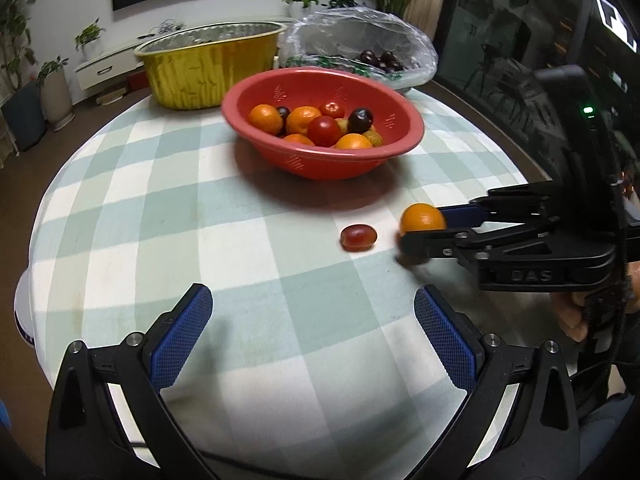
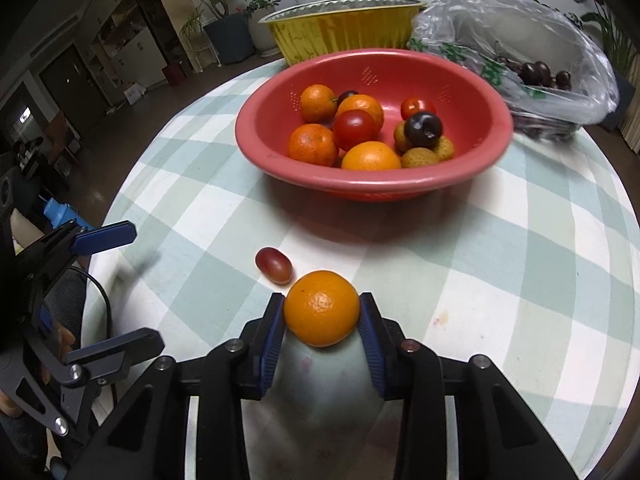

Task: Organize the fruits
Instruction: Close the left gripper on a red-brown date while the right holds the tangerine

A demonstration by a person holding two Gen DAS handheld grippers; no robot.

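My right gripper [image 2: 322,312] is shut on an orange [image 2: 322,307] low over the checked tablecloth; it also shows in the left wrist view [image 1: 420,228], with the orange [image 1: 422,218] between its fingers. A red grape [image 2: 273,265] lies on the cloth just left of the orange, seen too in the left wrist view [image 1: 359,237]. The red bowl [image 2: 480,128] beyond holds several oranges, tomatoes, a dark plum and small yellow fruits; its rim also shows in the left wrist view [image 1: 412,120]. My left gripper [image 1: 314,332] is open and empty above the near cloth, and appears at the left in the right wrist view [image 2: 120,288].
A gold foil container [image 1: 208,64] stands behind the bowl. A clear plastic bag [image 1: 360,40] with dark plums sits at the back right. The round table's edge [image 1: 44,200] curves close on the left, with floor and potted plants beyond.
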